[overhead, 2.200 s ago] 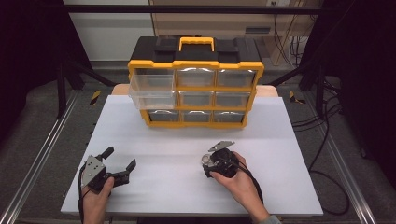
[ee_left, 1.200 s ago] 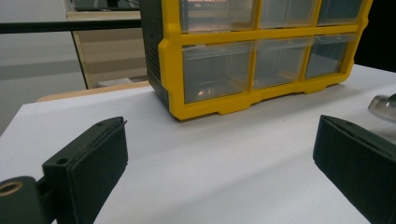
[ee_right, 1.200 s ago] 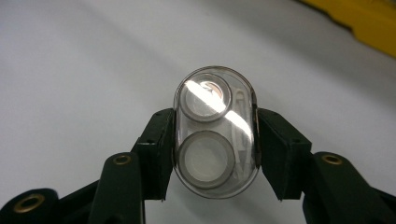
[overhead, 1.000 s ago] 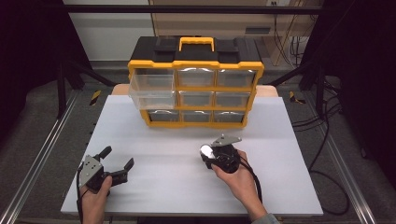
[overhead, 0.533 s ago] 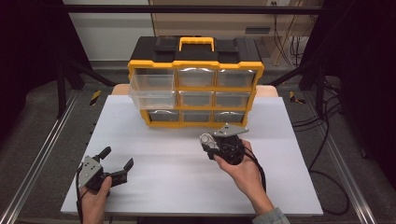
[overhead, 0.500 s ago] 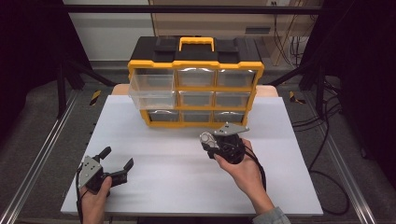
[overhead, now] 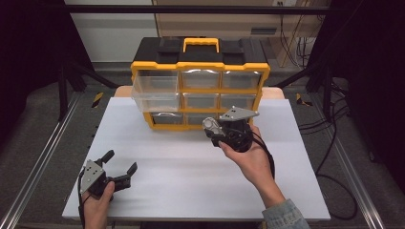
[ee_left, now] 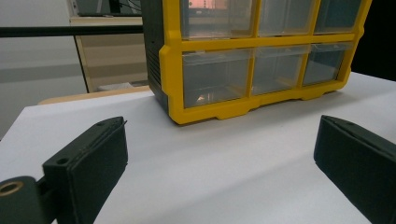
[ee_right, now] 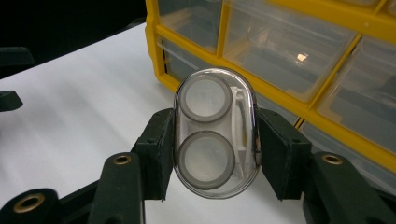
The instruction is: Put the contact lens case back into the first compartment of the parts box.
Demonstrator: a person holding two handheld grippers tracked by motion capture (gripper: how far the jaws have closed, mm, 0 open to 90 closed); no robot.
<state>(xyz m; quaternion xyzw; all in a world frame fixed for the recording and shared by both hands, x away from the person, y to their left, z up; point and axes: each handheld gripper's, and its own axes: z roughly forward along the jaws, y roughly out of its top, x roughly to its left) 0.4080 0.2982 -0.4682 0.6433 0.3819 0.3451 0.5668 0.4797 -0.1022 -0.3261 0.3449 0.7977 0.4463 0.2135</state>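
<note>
Clear case [ee_right: 216,133] clamped, drawer organizer [overhead: 200,83] beyond

A white table [overhead: 191,162] bears a yellow drawer cabinet [overhead: 200,81] at its far edge.

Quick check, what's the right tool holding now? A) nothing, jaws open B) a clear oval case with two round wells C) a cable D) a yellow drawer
B: in the right gripper view the right tool has its jaws pressed on both sides of a clear oval case with two round wells, held up in front of the yellow drawer organizer.
</note>
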